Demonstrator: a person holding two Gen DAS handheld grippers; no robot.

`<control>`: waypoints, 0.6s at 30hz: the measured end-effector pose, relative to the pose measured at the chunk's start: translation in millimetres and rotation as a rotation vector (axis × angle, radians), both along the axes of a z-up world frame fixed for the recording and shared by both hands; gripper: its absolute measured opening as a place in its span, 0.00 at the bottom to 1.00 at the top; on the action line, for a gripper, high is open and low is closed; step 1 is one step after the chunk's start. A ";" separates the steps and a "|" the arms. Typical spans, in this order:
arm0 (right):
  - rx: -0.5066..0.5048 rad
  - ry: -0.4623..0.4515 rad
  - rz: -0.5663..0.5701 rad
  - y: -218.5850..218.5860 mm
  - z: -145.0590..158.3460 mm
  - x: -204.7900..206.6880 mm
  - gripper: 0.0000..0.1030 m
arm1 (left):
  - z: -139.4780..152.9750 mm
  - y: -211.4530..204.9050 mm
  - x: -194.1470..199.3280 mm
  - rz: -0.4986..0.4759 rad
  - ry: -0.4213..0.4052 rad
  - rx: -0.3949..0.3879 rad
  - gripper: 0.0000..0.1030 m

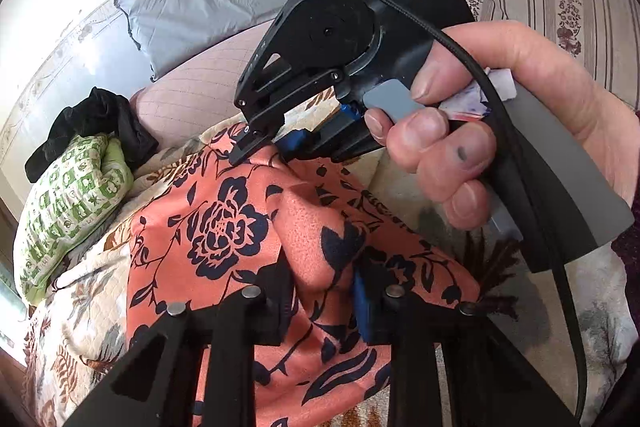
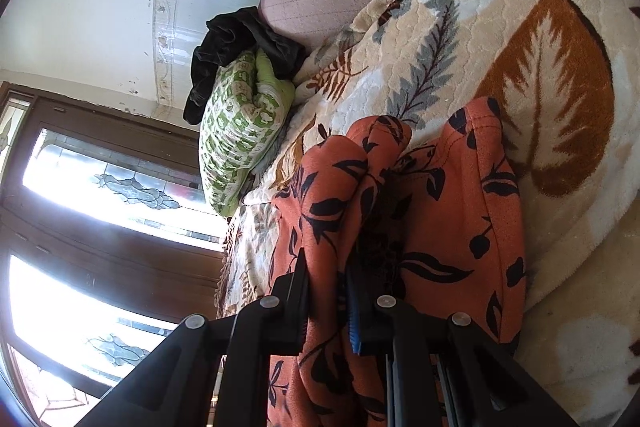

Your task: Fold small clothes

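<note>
Coral floral garment (image 1: 224,227) sits bunched on the leaf-print blanket (image 2: 460,39), pinched at both ends. The left gripper (image 1: 320,303) is clamped on a fold of it, and the right gripper (image 1: 260,143) is clenched on its far edge. Best bet is probably keeping both pinches firm and pulling the cloth taut before laying it over. Count: one garment, two grippers, one green pillow (image 2: 236,131), one black clothes pile (image 2: 236,43).

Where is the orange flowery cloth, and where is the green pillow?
orange flowery cloth (image 1: 224,227), left wrist view, on its big dark flower.
green pillow (image 2: 236,131), right wrist view, on its patterned middle.
</note>
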State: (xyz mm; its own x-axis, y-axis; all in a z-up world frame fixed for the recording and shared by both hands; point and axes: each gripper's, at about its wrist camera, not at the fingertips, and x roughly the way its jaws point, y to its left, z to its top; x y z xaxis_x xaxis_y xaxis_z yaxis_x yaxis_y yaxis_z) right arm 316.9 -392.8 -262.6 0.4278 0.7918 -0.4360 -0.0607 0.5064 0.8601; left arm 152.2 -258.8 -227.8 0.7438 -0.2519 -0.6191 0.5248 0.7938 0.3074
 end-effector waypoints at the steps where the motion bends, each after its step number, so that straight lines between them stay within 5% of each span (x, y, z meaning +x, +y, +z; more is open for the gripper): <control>1: -0.005 -0.011 -0.003 -0.9 3.2 -1.6 0.15 | 2.0 1.3 1.2 -0.001 0.001 -0.016 0.19; 10: -0.006 -0.066 -0.055 -34.0 21.3 -17.6 0.15 | 29.5 -2.8 -4.7 -0.081 0.040 -0.161 0.17; 14: -0.036 -0.004 -0.099 -52.8 2.4 -18.8 0.15 | -1.0 -18.3 5.1 -0.095 0.128 -0.089 0.18; 18: -0.048 0.176 -0.116 -66.3 -45.3 -9.9 0.16 | -23.0 -19.8 2.0 -0.092 0.167 -0.026 0.34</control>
State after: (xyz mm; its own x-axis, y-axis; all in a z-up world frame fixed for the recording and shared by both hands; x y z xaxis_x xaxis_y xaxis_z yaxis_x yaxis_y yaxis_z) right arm 307.1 -459.2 -308.0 0.4283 0.7185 -0.5480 0.1495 0.5417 0.8271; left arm 154.2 -278.5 -250.8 0.6045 -0.3317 -0.7243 0.6377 0.7464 0.1904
